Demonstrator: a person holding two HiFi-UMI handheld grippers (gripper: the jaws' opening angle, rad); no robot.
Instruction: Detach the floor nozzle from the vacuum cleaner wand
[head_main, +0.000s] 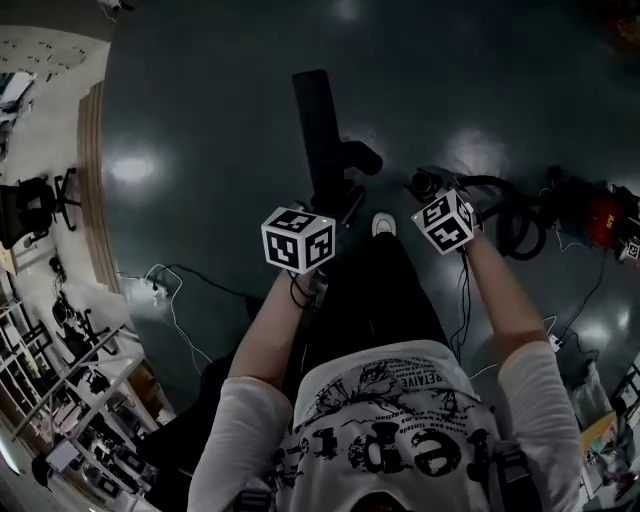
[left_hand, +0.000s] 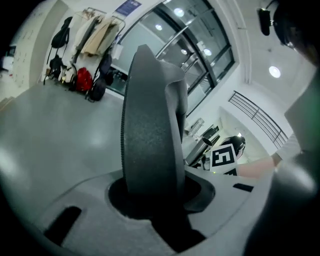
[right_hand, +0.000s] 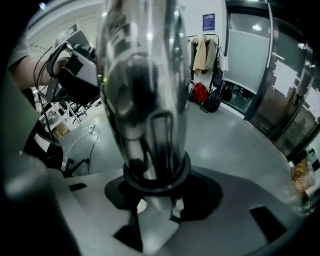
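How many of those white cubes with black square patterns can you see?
2: the left cube sits centre-frame in the head view, the right cube beside it, nearer the black hose. None looks hidden.

Dim head view: we see the dark floor lit only by soft pools of reflected ceiling light, with strong fisheye bending at the rim. In the gripper views, we note bright ceiling lamps, streaked glare on the chrome wand, a defocused dark plastic part, and black vignetted corners.
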